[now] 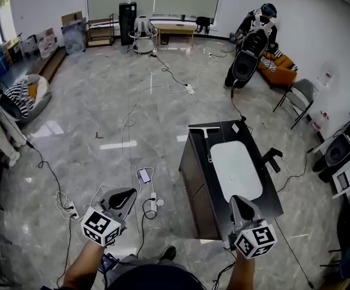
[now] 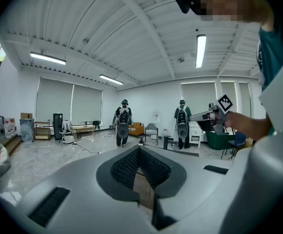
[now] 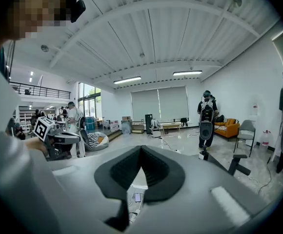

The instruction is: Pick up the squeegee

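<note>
The squeegee (image 1: 207, 140), pale with a T-shaped head, lies at the far end of the black table (image 1: 270, 193), just beyond a white oval board (image 1: 236, 169). In the head view my right gripper (image 1: 236, 200) hovers over the table's near end, shut and empty, well short of the squeegee. My left gripper (image 1: 127, 196) is over the floor to the left of the table, also shut with nothing in it. In each gripper view the jaws meet at the tip, left gripper (image 2: 139, 148) and right gripper (image 3: 140, 148), and the squeegee is hidden from both.
Cables, power strips and a phone (image 1: 144, 175) lie on the grey floor left of the table. A black stool (image 1: 272, 158) stands at the table's right. Farther off are a person with a backpack (image 1: 251, 46), an orange sofa (image 1: 279, 66) and a grey chair (image 1: 299, 95).
</note>
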A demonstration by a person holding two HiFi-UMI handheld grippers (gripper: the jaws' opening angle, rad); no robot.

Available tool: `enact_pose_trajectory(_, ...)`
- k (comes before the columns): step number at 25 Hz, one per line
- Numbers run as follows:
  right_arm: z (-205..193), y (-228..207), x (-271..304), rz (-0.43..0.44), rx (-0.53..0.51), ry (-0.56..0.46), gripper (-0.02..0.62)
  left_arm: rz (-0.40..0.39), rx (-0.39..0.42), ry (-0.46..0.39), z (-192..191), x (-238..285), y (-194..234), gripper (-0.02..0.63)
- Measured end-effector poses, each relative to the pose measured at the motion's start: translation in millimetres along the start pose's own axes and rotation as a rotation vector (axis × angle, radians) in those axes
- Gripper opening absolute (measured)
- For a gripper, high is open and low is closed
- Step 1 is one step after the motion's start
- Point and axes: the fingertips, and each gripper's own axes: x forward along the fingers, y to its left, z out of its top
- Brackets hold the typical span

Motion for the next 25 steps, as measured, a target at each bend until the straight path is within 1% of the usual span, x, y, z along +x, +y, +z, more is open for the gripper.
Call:
enact_pose_trajectory(3,-6.6,-9.9,16.3,0.032,0.005,0.022,0.009,0.018,-0.026,0.001,-3.0,11.1,0.8,0.006)
enact_pose_trajectory(6,-13.5,-18.7,25.2,0.025,0.027,0.032,0.009,-0.003,-0.071,0.026,-15.2,23.0,2.6,0.006)
enact_pose_trajectory(9,-19.6,-29.5,32.3,-0.01,0.034,0.045,0.009,-0.02,-0.073,0.031,-18.3,35.7,17.0,0.006)
enact_pose_trajectory(12,-13.6,-36.3,45.3,-0.065,0.037,0.042,0.009,-0.055,-0.072,0.019,-10.5,55.3,41.1,0.006)
enact_pose_trajectory(17,5.3,-26.1,72.1,-0.129,0.049,0.019,0.009,-0.13,-0.049,0.022,3.4,80.4,80.0,0.006)
enact_pose_trajectory(20,14.6,-23.4,92.2,-0.156,0.047,0.011,0.009,-0.155,-0.037,0.009,15.1,94.4,104.9,0.006)
enact_pose_trajectory(25,23.8,-17.1,115.6,-0.193,0.044,0.015,0.009,-0.191,-0.033,0.01,22.3,107.5,135.6,0.006)
